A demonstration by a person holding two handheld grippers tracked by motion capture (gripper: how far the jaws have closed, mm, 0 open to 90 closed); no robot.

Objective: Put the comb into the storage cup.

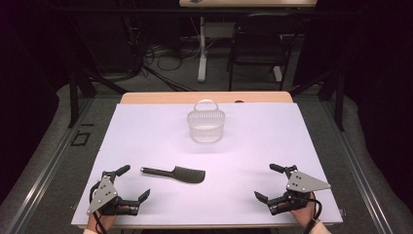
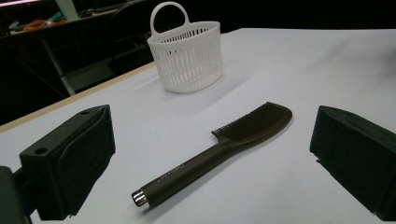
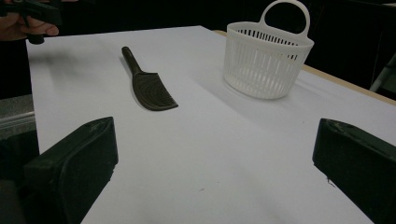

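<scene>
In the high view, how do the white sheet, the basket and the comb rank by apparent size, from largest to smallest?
1. White sheet, by far the largest.
2. Comb and basket: alike; the comb is longer, the basket bulkier and farther away, so unsure.

The only lettering in sight is a short line of small pale print along the handle of the dark comb (image 2: 219, 151), seen in the left gripper view; it is too small and blurred to read. The white plastic basket (image 2: 187, 58) carries no legible label or brand, and no number or sign can be read elsewhere on the counter (image 1: 146, 141).
</scene>
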